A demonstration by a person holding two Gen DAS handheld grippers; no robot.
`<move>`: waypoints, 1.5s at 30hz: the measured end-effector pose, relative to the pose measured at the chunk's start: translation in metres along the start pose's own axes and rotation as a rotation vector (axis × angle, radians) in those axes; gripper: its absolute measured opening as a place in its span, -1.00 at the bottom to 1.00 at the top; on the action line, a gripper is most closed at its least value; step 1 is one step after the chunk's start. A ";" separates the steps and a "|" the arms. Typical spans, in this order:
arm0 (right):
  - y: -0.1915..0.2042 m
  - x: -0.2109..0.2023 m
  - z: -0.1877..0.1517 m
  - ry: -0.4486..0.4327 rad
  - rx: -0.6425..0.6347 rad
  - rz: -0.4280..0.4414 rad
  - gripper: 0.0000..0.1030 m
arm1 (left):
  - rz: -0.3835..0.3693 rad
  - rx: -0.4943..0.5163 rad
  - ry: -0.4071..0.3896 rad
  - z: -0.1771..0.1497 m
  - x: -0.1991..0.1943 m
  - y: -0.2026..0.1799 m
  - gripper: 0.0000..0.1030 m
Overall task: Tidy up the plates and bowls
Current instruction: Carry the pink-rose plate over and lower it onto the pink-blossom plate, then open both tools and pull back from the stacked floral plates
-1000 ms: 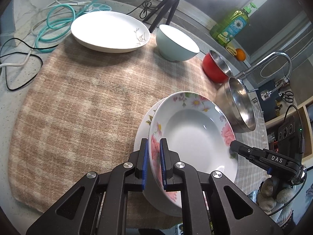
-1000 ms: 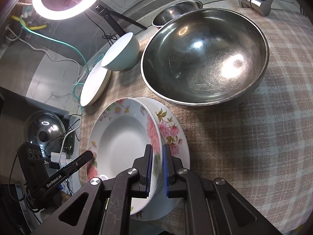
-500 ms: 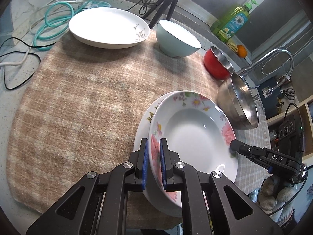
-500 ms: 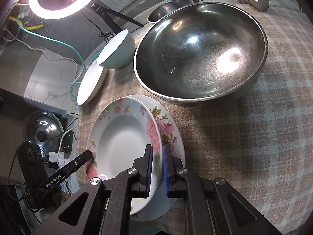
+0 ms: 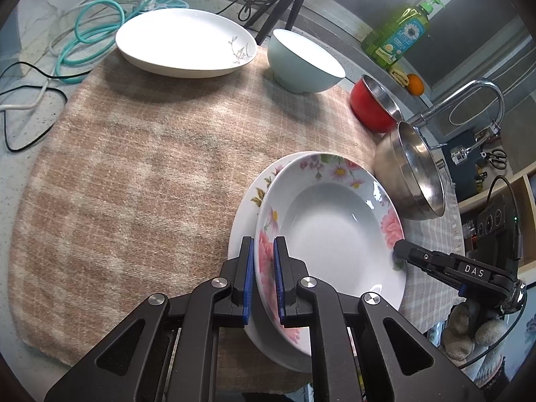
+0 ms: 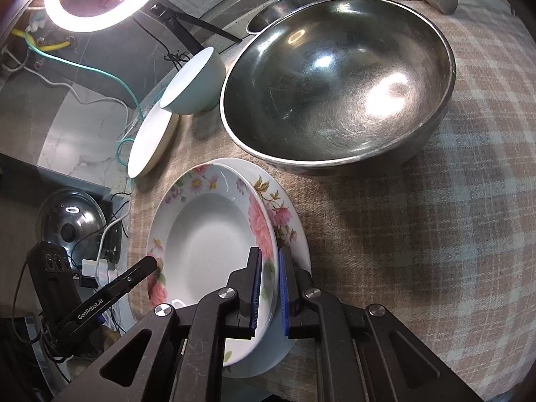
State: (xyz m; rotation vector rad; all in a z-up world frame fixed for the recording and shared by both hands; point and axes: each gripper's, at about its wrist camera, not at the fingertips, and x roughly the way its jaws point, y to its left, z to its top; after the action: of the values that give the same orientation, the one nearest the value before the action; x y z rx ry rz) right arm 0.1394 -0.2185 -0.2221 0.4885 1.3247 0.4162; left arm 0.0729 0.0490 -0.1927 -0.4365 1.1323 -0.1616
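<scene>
Floral deep plate (image 5: 330, 234), empty, over a flat floral plate (image 5: 249, 197) on the checked cloth (image 5: 134, 167) covering the worktop; whether they touch is unclear. Left gripper (image 5: 262, 279) and right gripper (image 6: 269, 289): jaws clamped on opposite rims. Steel bowl (image 6: 338, 93), pale blue bowl (image 5: 303, 63), white plate (image 5: 186, 42): all empty.

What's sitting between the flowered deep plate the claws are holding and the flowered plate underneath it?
Nothing visible. Both claws, left and right, grip the deep floral plate by opposite rims, directly over the flat floral plate. The steel bowl stands beside them.
</scene>
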 end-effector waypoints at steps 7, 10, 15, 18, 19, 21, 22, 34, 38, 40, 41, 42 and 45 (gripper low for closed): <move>0.000 0.000 0.000 0.003 -0.002 0.001 -0.82 | 0.000 0.001 0.001 0.000 -0.001 0.001 -0.82; 0.000 0.000 -0.001 0.005 -0.004 0.002 -0.82 | 0.002 0.002 0.000 -0.001 0.000 0.001 -0.82; 0.000 0.001 -0.001 0.006 -0.006 0.001 -0.81 | 0.004 0.002 -0.001 -0.001 -0.001 0.001 -0.82; 0.001 0.001 -0.002 0.007 -0.012 -0.003 -0.81 | 0.005 0.002 0.000 -0.001 -0.001 0.001 -0.82; 0.001 0.001 -0.002 0.008 -0.011 -0.002 -0.81 | 0.006 0.003 -0.001 -0.001 -0.001 0.001 -0.82; 0.001 0.001 -0.003 0.010 -0.012 0.000 -0.81 | 0.009 0.005 -0.001 -0.001 -0.001 0.000 -0.82; 0.001 0.000 -0.003 0.010 -0.013 -0.001 -0.81 | 0.012 0.007 -0.001 -0.001 -0.001 0.000 -0.82; 0.006 -0.007 -0.004 0.000 -0.056 -0.023 -0.76 | 0.034 -0.005 -0.014 -0.007 -0.006 -0.001 -0.79; 0.006 -0.016 -0.006 -0.017 -0.065 -0.015 -0.75 | 0.041 -0.024 -0.036 -0.009 -0.014 0.002 -0.79; 0.009 -0.023 -0.007 -0.033 -0.079 -0.017 -0.75 | 0.045 -0.029 -0.046 -0.009 -0.019 0.002 -0.79; 0.011 -0.027 -0.009 -0.042 -0.089 -0.020 -0.75 | 0.047 -0.033 -0.052 -0.009 -0.022 0.002 -0.79; 0.013 -0.031 -0.010 -0.050 -0.102 -0.021 -0.75 | 0.048 -0.038 -0.059 -0.009 -0.025 0.002 -0.79; 0.018 -0.043 -0.014 -0.072 -0.142 -0.017 -0.66 | 0.050 -0.045 -0.083 -0.011 -0.036 0.000 -0.79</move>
State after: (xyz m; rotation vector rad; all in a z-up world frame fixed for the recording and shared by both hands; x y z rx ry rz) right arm 0.1173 -0.2255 -0.1795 0.3701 1.2200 0.4707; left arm 0.0479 0.0585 -0.1664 -0.4504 1.0658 -0.0735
